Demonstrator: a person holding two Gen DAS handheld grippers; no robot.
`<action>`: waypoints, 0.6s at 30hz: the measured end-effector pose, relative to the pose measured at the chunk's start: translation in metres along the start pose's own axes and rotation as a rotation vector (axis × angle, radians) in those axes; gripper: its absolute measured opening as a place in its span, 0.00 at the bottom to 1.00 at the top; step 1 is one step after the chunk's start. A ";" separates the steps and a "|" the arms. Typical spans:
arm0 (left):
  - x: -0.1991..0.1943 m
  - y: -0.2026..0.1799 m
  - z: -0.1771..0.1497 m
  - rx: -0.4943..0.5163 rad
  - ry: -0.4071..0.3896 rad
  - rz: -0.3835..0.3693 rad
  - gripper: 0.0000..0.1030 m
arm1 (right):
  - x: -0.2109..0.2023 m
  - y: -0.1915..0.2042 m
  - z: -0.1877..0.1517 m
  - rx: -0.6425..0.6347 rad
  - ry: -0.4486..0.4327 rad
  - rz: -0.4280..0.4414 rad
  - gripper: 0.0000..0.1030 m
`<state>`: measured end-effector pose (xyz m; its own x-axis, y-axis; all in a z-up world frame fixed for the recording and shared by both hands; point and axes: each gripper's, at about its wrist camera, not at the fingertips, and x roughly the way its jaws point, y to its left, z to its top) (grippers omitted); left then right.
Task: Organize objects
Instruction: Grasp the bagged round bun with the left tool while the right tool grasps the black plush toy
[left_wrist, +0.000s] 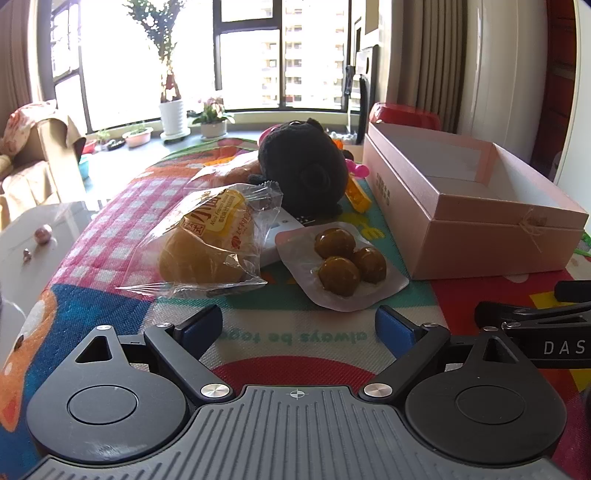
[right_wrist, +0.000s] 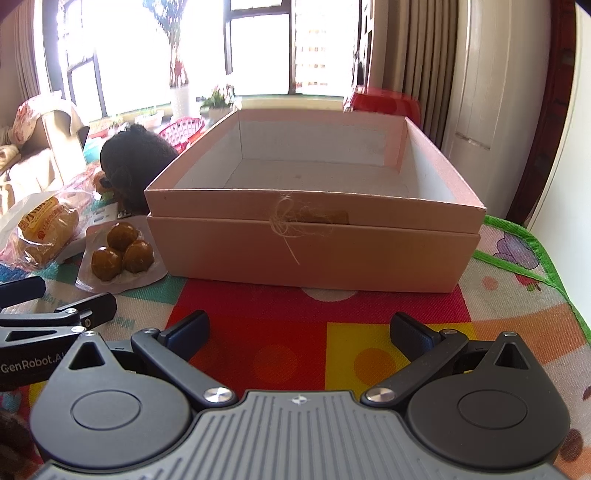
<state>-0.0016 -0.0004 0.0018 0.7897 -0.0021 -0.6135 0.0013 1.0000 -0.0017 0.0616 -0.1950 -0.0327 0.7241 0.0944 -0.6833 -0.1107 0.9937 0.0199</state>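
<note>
1. The left gripper (left_wrist: 297, 326) has its fingers (left_wrist: 201, 325) spread wide with nothing between them. It hangs low over the near part of the worktop (left_wrist: 258, 332), facing the snacks.
2. The right gripper (right_wrist: 299, 330) is likewise spread wide and empty, facing the near wall of the pink box (right_wrist: 314, 236).
3. Nothing looks packed yet, so the first pick seems to be in hand. The sealed pack of brown balls (left_wrist: 341, 266) lies nearest the left fingers; its flat film rim will be hard to pinch, so closing across the raised balls seems safer.
4. The wrapped bread (left_wrist: 207, 243) sits just left of that pack and touches the things behind it. The wrapper is slack; grip the bun's body gently or it may squash.
5. A black plush toy (left_wrist: 303, 166) lies farther back, against a white flat item I cannot identify.
6. The pink box stands toward the worktop's right edge, open-topped; what shows of its inside is bare.
</note>
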 end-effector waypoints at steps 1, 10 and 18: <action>-0.002 0.002 0.000 -0.004 0.001 -0.006 0.90 | 0.000 0.000 -0.001 -0.008 -0.003 0.000 1.00; -0.057 0.043 0.027 -0.032 -0.272 0.007 0.86 | 0.001 0.002 0.001 -0.015 0.011 -0.001 1.00; 0.027 0.076 0.043 -0.061 -0.023 -0.053 0.75 | -0.014 0.005 0.007 -0.104 0.009 0.100 1.00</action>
<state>0.0463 0.0751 0.0188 0.8032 -0.0544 -0.5933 0.0067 0.9966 -0.0823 0.0555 -0.1906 -0.0180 0.6996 0.1913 -0.6884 -0.2520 0.9676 0.0127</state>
